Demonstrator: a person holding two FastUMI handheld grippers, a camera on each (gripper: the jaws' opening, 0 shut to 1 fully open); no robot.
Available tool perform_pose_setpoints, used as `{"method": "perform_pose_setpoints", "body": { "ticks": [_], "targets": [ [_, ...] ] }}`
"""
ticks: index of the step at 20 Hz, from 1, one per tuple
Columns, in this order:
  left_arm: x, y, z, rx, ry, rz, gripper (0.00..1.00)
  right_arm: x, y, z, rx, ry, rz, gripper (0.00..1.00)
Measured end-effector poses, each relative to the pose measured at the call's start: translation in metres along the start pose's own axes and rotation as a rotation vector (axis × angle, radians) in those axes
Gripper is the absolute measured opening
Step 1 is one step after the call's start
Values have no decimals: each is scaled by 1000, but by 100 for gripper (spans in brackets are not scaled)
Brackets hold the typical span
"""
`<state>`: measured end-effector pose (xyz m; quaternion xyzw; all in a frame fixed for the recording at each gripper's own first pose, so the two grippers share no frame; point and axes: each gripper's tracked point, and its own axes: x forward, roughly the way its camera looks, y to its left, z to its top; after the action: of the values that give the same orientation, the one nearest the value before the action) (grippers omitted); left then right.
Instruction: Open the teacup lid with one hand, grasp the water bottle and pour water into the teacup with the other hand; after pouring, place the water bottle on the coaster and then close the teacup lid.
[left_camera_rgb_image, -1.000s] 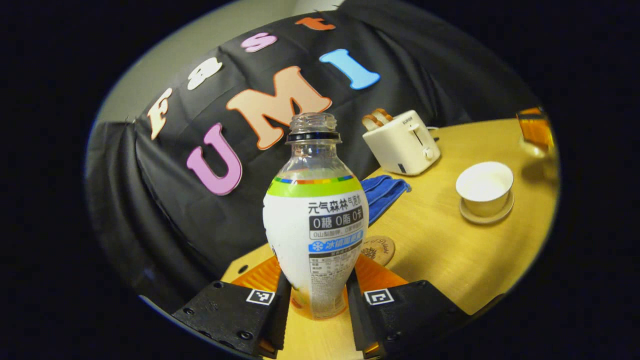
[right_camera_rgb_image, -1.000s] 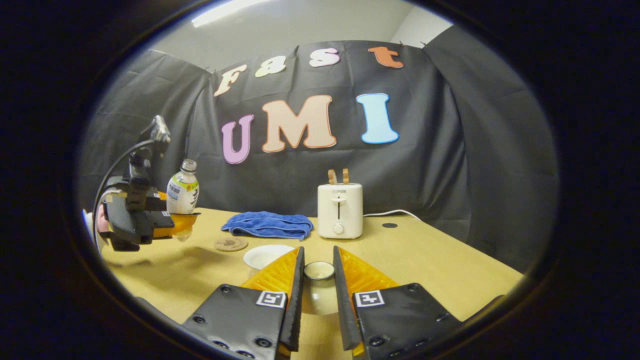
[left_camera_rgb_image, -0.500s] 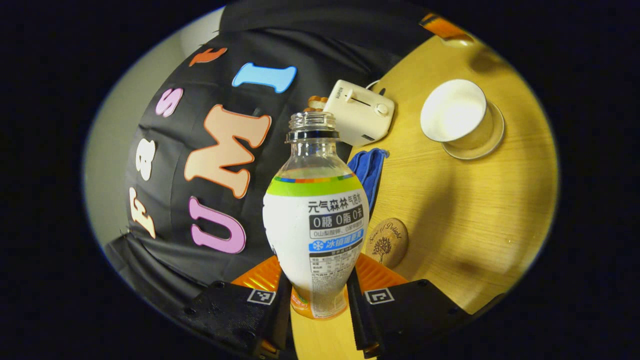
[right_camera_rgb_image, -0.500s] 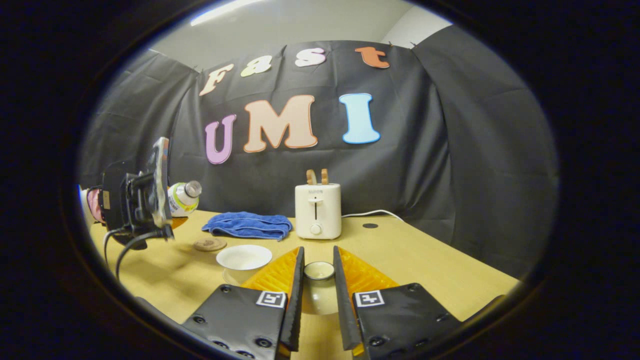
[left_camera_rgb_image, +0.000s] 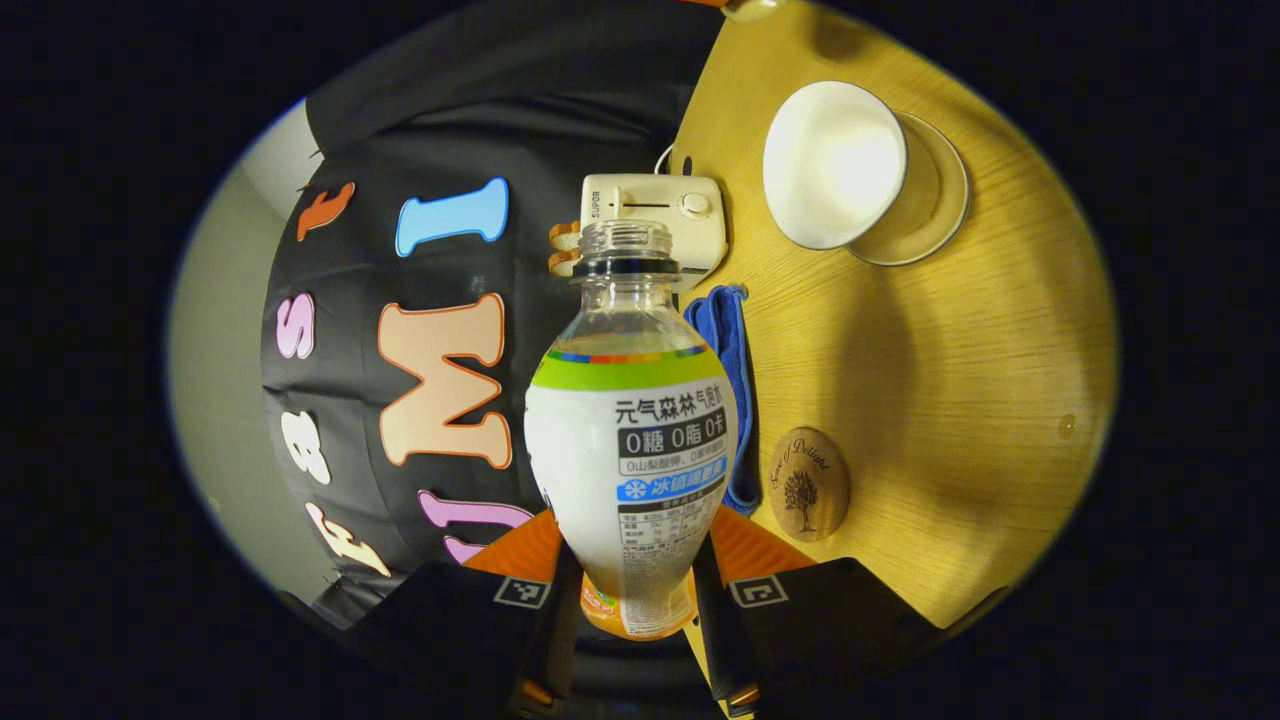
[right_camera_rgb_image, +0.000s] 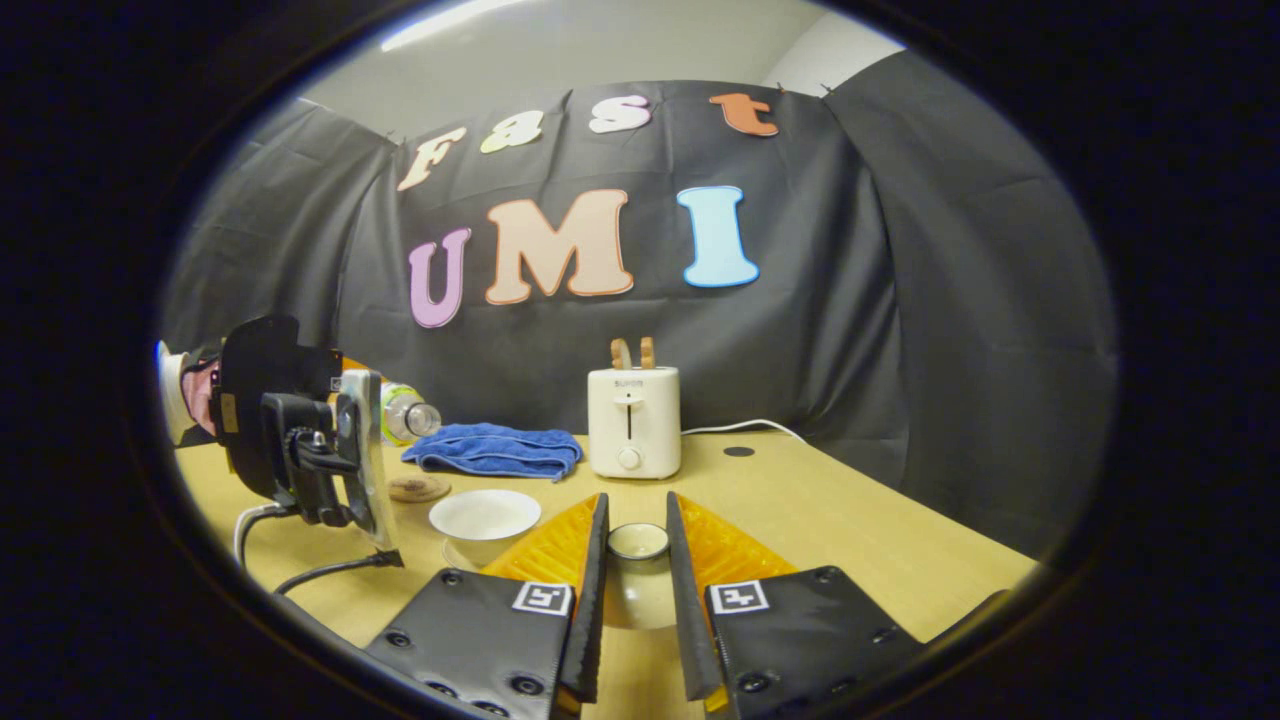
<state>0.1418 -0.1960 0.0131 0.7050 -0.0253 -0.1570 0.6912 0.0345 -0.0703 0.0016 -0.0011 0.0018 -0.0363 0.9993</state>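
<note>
My left gripper (left_camera_rgb_image: 630, 565) is shut on the lower body of an uncapped water bottle (left_camera_rgb_image: 630, 430) with a white and green label. In the right gripper view the left gripper (right_camera_rgb_image: 335, 415) holds the bottle (right_camera_rgb_image: 408, 415) tipped almost level, neck pointing right, above and to the left of the teacup (right_camera_rgb_image: 484, 515). The white teacup (left_camera_rgb_image: 835, 165) stands open on its saucer (left_camera_rgb_image: 945, 205). My right gripper (right_camera_rgb_image: 637, 575) is shut on the small white teacup lid (right_camera_rgb_image: 637, 542), held over the table just right of the cup. The round wooden coaster (left_camera_rgb_image: 808, 484) lies bare.
A white toaster (right_camera_rgb_image: 632, 420) with toast in it stands at the back of the wooden table (right_camera_rgb_image: 830, 510). A folded blue cloth (right_camera_rgb_image: 495, 450) lies to its left, behind the coaster (right_camera_rgb_image: 418, 488). A cable trails from the left gripper over the table's near left.
The left gripper has rolled the bottle from upright to nearly level and carried it toward the teacup. The right gripper keeps the lid almost still.
</note>
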Motion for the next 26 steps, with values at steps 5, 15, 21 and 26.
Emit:
{"method": "perform_pose_setpoints", "body": {
  "ticks": [5, 15, 21, 26],
  "targets": [
    [4, 1, 6, 98, -2, -5, 50, 0, 0, 0, 0, 0, 0, 35],
    [5, 7, 12, 294, 2, -22, 50, 1, -1, -1, 0, -1, 1, 35],
    [8, 18, 21, 389, -8, -21, 50, 1, 0, 0, 0, -1, 0, 35],
    [7, 31, 29, 494, -3, -21, 50, 1, 0, 0, 0, -1, 4, 35]
  ]
}}
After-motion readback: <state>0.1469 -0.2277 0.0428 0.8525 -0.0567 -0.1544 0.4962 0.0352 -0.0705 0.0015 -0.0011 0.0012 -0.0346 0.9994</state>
